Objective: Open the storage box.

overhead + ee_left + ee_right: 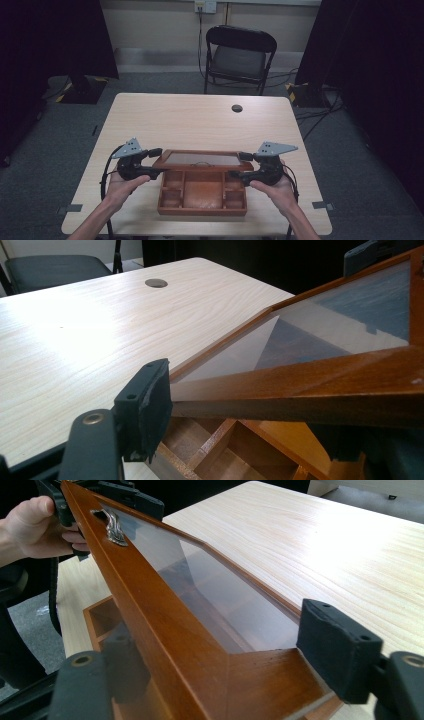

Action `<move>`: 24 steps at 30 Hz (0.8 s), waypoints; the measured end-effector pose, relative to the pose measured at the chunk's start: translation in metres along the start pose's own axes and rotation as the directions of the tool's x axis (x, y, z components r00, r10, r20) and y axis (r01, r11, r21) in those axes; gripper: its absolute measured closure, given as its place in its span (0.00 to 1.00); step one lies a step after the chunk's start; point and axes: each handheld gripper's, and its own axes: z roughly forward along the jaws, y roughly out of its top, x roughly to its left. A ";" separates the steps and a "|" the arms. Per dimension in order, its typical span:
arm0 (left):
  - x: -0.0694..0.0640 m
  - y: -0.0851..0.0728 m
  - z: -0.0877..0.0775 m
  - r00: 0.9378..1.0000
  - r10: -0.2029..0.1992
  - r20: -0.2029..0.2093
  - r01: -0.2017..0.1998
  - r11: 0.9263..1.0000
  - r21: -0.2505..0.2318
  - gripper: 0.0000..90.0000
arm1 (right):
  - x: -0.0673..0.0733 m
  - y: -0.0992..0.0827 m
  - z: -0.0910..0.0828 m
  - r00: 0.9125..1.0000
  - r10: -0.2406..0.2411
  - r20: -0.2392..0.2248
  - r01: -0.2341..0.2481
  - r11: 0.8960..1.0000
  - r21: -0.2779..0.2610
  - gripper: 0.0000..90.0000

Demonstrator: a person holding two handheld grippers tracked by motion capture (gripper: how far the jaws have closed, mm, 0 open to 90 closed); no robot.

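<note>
Mid-swing on the glass lid point(200, 159), hinged above the wooden box point(202, 195). Left gripper point(156, 161) and right gripper point(240, 165) straddling its corners; grip unclear. Next: even, joint swing.

My bench is a light wood-grain table point(200, 120) w/ a round cable hole point(237, 108) near its far edge. Black folding chair point(239, 57) behind it, grey carpet floor point(60, 145), pale wall w/ a socket point(205, 6), black curtains point(50, 35) on both sides.
</note>
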 end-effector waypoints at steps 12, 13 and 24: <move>0.004 0.008 0.003 1.000 -0.001 0.015 0.001 1.000 0.000 0.39 | -0.009 0.005 0.004 1.000 0.018 -0.006 -0.018 1.000 -0.019 0.39; 0.005 0.008 0.003 1.000 -0.003 0.015 0.003 1.000 -0.003 0.39 | -0.009 0.006 0.005 1.000 0.017 -0.005 -0.017 1.000 -0.020 0.39; 0.009 0.014 0.007 1.000 -0.012 0.007 0.012 1.000 0.000 0.43 | -0.015 0.012 0.010 1.000 0.025 -0.012 -0.026 0.999 -0.043 0.43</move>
